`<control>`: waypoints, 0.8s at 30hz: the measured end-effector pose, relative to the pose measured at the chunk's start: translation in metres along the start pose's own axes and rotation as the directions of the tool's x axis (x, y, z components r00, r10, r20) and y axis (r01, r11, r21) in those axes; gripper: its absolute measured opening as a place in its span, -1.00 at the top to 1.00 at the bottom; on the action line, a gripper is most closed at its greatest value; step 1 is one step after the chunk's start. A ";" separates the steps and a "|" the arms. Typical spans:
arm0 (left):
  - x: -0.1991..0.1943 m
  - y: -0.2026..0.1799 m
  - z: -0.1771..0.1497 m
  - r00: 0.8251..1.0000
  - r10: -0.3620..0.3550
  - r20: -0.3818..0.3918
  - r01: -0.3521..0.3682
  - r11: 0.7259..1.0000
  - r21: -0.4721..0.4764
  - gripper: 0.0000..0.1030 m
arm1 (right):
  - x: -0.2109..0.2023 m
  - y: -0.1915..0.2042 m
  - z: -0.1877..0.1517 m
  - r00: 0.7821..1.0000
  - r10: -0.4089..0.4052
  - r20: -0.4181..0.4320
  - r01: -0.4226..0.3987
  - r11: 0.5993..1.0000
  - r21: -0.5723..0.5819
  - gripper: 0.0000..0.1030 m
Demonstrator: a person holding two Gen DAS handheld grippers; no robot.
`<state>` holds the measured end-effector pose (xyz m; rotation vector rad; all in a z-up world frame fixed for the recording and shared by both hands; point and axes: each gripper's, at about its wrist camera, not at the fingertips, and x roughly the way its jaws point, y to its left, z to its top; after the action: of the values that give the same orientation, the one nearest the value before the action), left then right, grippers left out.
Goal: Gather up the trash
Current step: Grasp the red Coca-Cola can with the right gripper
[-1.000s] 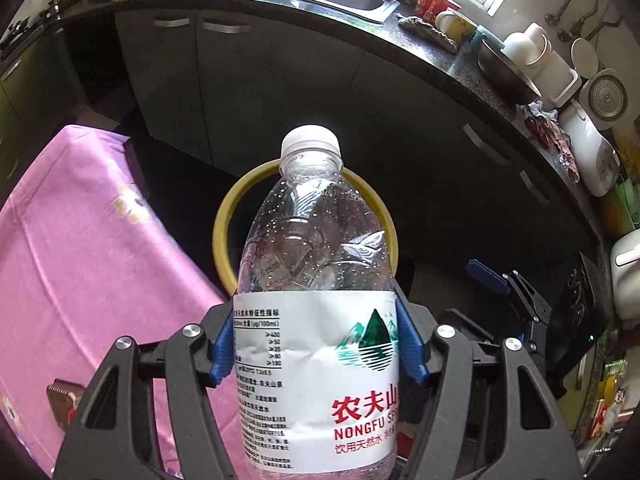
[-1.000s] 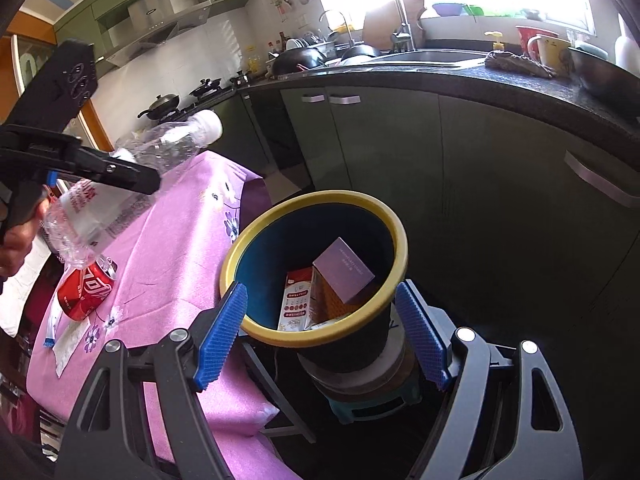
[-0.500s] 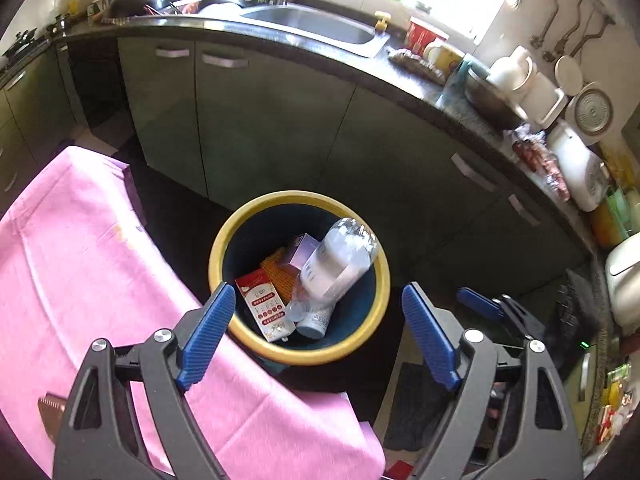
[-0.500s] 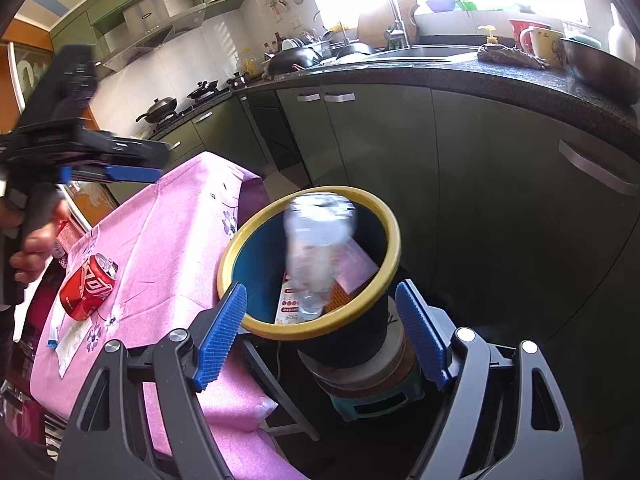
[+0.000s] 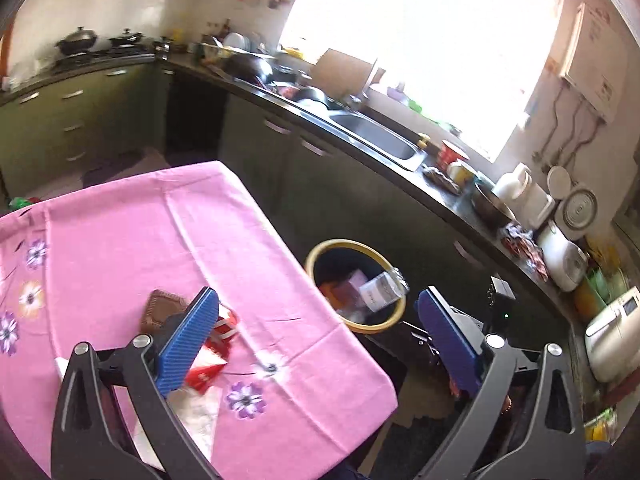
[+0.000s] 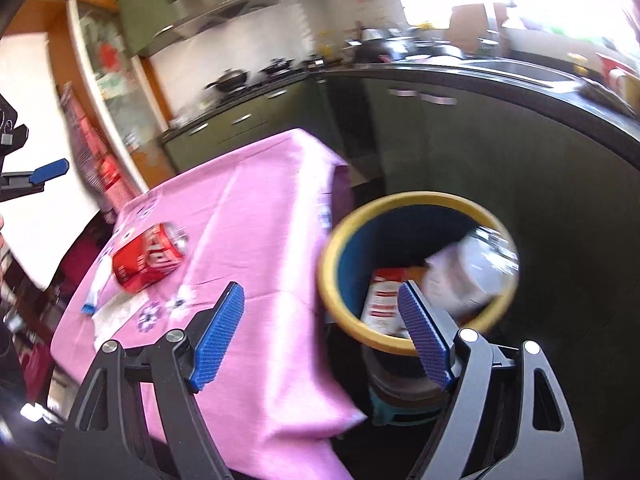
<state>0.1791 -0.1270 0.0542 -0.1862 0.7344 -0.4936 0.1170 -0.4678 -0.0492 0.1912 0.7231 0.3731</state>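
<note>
Bottle (image 6: 472, 276) in yellow-rimmed bin (image 6: 332, 280), red can (image 6: 148, 258) on pink tablecloth (image 5: 160, 240), both grippers spread empty.

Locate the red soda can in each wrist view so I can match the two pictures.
Left wrist: red soda can lies low and left on the pink tablecloth, partly hidden behind the blue finger.
Right wrist: the can lies at left-centre on the cloth.
Shared landmark: yellow-rimmed bin.

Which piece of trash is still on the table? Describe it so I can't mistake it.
Start at the pink flowered tablecloth beside the yellow-rimmed bin. On its side nearest the glass cabinet lies a red drink can, tipped on its side next to white paper scraps. It is the only red metal cylinder there.
</note>
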 end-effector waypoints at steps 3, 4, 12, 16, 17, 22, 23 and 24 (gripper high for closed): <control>-0.041 0.031 -0.020 0.993 0.092 0.068 -0.088 0.994 -0.059 -0.86 | 0.021 0.038 0.007 0.996 0.079 -0.037 -0.082 0.993 -0.090 -0.65; -0.050 0.040 -0.027 0.989 0.120 0.080 -0.114 0.991 -0.076 -0.86 | 0.028 0.051 0.009 0.993 0.103 -0.049 -0.108 0.987 -0.116 -0.68; -0.086 0.098 -0.079 0.963 0.249 0.102 -0.227 0.956 -0.183 -0.86 | 0.077 0.162 0.018 0.955 0.250 -0.156 -0.287 0.911 -0.297 -0.91; -0.091 0.115 -0.093 0.949 0.299 0.103 -0.272 0.937 -0.218 -0.86 | 0.094 0.202 0.015 0.956 0.237 -0.174 -0.280 0.913 -0.296 -0.91; -0.092 0.120 -0.097 0.947 0.303 0.102 -0.275 0.935 -0.222 -0.86 | 0.099 0.207 0.017 0.955 0.236 -0.182 -0.280 0.920 -0.275 -0.91; -0.095 0.131 -0.106 0.941 0.323 0.100 -0.298 0.932 -0.206 -0.86 | 0.125 0.223 0.020 0.939 0.251 -0.233 -0.277 0.957 -0.085 -0.91; -0.096 0.133 -0.106 0.938 0.330 0.102 -0.306 0.931 -0.196 -0.86 | 0.130 0.223 0.021 0.937 0.255 -0.240 -0.270 0.963 -0.030 -0.91; -0.098 0.135 -0.107 0.937 0.332 0.104 -0.310 0.932 -0.186 -0.86 | 0.136 0.222 0.022 0.931 0.269 -0.247 -0.267 0.963 0.043 -0.91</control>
<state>0.0938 0.0393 -0.0105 -0.2482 0.6588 -0.1037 0.1664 -0.2114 -0.0504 0.2552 0.9520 0.6644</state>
